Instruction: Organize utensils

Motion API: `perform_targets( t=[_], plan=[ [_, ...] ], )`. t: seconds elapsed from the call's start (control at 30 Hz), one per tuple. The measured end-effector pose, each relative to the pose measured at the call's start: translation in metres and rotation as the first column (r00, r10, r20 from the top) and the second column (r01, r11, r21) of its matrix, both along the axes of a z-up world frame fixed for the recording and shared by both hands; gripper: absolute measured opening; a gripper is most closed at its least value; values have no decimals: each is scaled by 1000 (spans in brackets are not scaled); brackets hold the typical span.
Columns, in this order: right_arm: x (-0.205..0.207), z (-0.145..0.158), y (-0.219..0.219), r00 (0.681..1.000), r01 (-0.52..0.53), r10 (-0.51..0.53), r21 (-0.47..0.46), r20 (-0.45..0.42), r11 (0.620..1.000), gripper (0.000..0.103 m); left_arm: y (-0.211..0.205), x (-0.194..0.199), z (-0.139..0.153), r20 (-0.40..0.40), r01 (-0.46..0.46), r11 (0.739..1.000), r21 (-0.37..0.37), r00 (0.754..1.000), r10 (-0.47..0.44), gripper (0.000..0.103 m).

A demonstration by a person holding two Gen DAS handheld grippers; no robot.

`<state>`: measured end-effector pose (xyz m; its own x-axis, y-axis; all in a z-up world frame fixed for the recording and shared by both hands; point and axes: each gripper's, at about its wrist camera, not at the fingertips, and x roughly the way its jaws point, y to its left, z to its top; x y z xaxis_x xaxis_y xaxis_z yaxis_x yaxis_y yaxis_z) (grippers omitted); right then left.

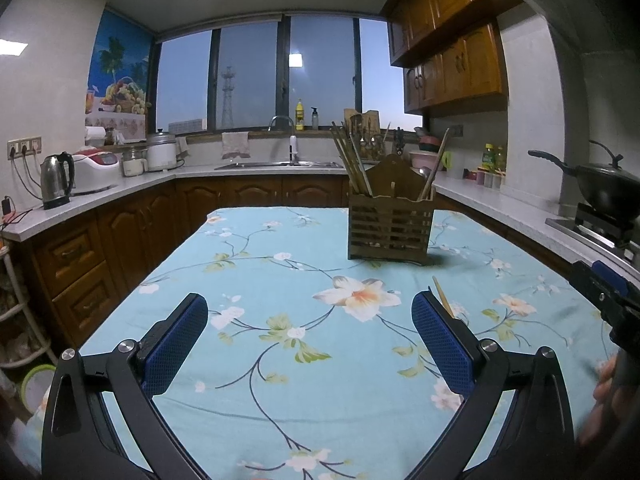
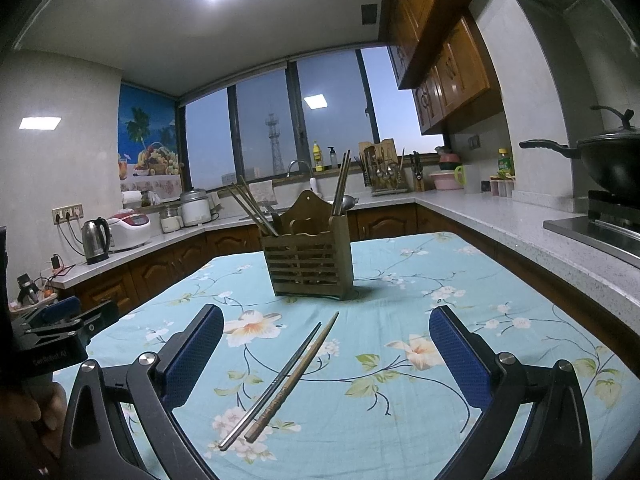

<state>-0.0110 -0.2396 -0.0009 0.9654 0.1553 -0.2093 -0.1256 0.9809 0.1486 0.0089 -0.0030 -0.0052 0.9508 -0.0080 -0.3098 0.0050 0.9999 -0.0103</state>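
A slatted wooden utensil holder [image 1: 390, 226] [image 2: 310, 266] stands on the floral tablecloth, with chopsticks [image 1: 352, 162] [image 2: 252, 210] and a spoon sticking out of its compartments. Two loose chopsticks lie side by side on the cloth: a metal chopstick [image 2: 274, 384] and a wooden chopstick [image 2: 298, 372]. My right gripper [image 2: 326, 322] hovers open just above and behind them, nothing between its blue pads. My left gripper [image 1: 310, 308] is open over bare cloth, nearer than the holder. In the left wrist view only a wooden chopstick tip [image 1: 442, 296] shows behind the right finger.
The table with the blue floral cloth [image 1: 280, 280] [image 2: 400, 280] is ringed by a kitchen counter [image 1: 500, 204]. A wok [image 2: 608, 160] sits on the stove at right, a kettle [image 1: 58, 180] and rice cookers at left, a sink [image 1: 280, 165] under the window. The other gripper shows at each frame's edge.
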Motion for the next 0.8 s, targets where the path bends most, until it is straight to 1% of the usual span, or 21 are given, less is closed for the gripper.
perform_targets(
  t=[0.53, 0.8],
  plan=[
    [1, 1, 4, 1000, 3, -3, 3, -7, 1000, 103, -4, 3, -1, -4, 12, 1000, -3, 1000, -12, 103],
    [11, 3, 1, 1000, -6, 6, 1, -27, 1000, 103, -5, 11, 3, -12, 27, 1000, -3, 1000, -27, 103]
  ],
)
